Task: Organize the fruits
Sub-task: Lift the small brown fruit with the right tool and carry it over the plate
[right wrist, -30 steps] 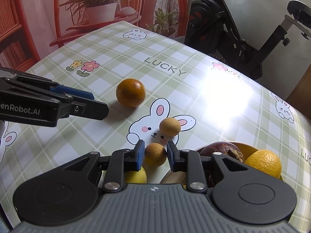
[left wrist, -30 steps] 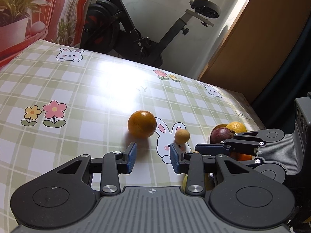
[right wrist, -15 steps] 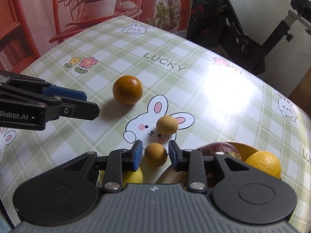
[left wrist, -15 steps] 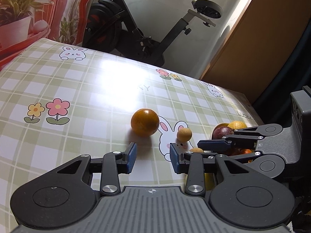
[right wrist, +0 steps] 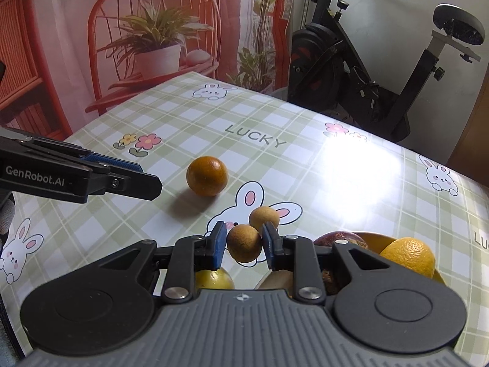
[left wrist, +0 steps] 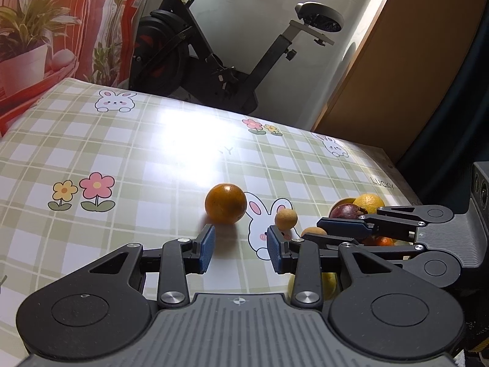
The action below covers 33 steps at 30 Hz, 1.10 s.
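On the green-checked tabletop (right wrist: 171, 116), the left hand-held gripper (left wrist: 240, 244) hangs empty, fingers apart, just short of the round orange (left wrist: 225, 203). The right hand-held gripper (right wrist: 244, 243) clamps a small tan round fruit (right wrist: 244, 242) beside the fruit-filled yellow bowl (right wrist: 371, 241).

Exercise bike (left wrist: 214, 46), potted plant (right wrist: 156, 46), tablecloth (right wrist: 275, 128).

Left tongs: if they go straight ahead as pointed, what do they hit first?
Probably the orange: it sits just beyond the open left tongs, roughly in line with the gap, a little left of centre. Nothing lies between them. Depth is unclear.
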Available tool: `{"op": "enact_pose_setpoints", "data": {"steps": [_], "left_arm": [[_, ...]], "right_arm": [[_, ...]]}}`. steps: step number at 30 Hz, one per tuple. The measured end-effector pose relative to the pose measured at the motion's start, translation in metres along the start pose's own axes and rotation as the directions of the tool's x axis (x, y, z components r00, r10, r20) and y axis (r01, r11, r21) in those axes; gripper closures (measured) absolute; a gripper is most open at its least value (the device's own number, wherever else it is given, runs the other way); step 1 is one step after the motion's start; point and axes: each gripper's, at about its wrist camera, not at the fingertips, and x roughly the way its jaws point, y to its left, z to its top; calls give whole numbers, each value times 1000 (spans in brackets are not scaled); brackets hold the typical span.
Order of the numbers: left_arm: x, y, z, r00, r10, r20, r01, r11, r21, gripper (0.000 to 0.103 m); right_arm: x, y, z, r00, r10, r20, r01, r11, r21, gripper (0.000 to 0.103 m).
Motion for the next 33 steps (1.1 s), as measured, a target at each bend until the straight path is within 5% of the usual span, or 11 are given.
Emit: {"op": "enact_pose_setpoints", "data": {"steps": [13,33], "left_arm": [[39,-64,12,999,14,-45,-3,969,247,64],[105,-73,14,987,95,-128,-58,963,264,75]], "right_arm": [[-58,-46,-25,979,-55,196,23,987,158,76],[-76,-82,-47,968,-82,236,13,960,280,75]]}}
